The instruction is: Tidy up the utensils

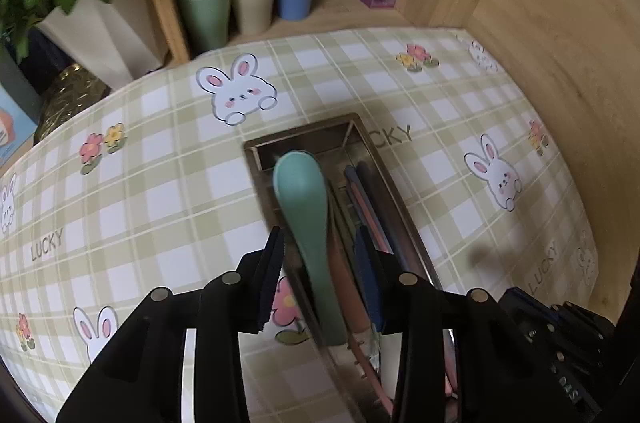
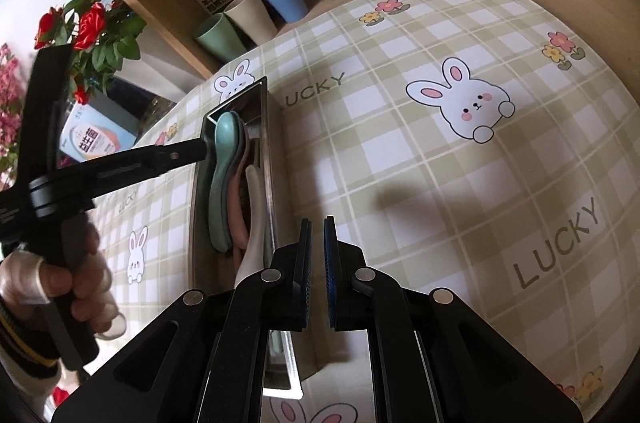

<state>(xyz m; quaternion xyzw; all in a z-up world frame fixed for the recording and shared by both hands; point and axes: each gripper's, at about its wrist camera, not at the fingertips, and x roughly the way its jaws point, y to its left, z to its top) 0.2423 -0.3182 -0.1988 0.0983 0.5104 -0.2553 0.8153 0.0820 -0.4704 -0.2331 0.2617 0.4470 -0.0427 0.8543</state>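
On the checked desk (image 1: 160, 183), the steel tray (image 1: 404, 223) at six o'clock holds the green spoon (image 1: 304, 207) between the spread left gripper (image 1: 320, 243), while the right gripper (image 2: 318, 243), pressed together and empty, could catch the rim and tip the tray.

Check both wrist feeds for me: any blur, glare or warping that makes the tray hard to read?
Left wrist: the green spoon and metal tray are smeared by motion blur, and fisheye bends the tablecloth. Right wrist: sharper; the tray wall mirrors the spoons, and a soft shadow falls on the cloth.
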